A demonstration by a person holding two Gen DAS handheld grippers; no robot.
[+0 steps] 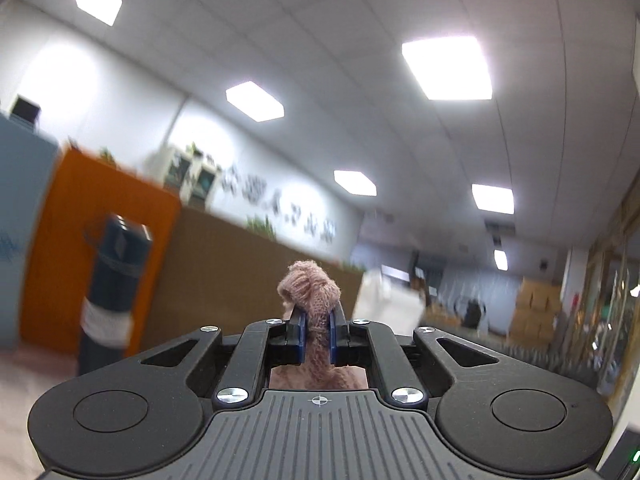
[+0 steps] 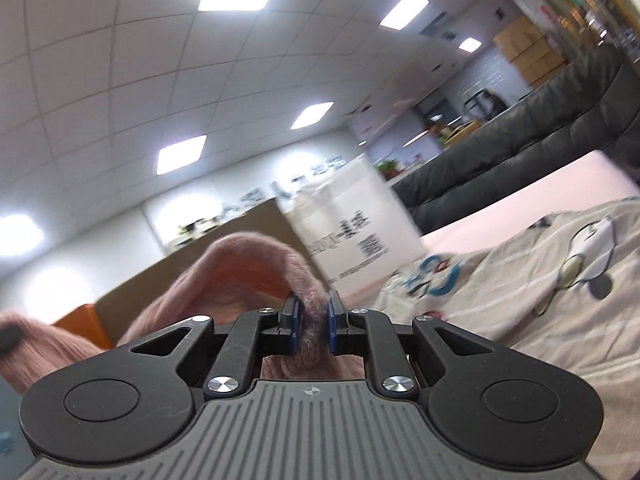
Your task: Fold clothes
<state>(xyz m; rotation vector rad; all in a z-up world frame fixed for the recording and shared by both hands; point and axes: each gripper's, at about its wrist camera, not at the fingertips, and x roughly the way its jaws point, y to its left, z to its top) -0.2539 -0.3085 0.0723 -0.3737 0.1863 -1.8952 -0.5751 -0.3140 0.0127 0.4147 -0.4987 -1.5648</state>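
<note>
Both grippers hold a pink knitted garment and are tilted up toward the ceiling. My left gripper (image 1: 318, 320) is shut on a bunched fold of the pink knit (image 1: 310, 286), which pokes out above the blue pads. My right gripper (image 2: 312, 312) is shut on another part of the same pink knit (image 2: 244, 268), which arches away to the left and hangs down past the left edge. The rest of the garment is hidden below the gripper bodies.
A beige printed garment (image 2: 532, 272) lies spread on the pink surface (image 2: 520, 204) at right. A white cardboard box (image 2: 348, 232) and a dark sofa (image 2: 520, 148) stand behind it. An orange panel (image 1: 100, 220) and a dark blue cylinder (image 1: 114, 292) stand at left.
</note>
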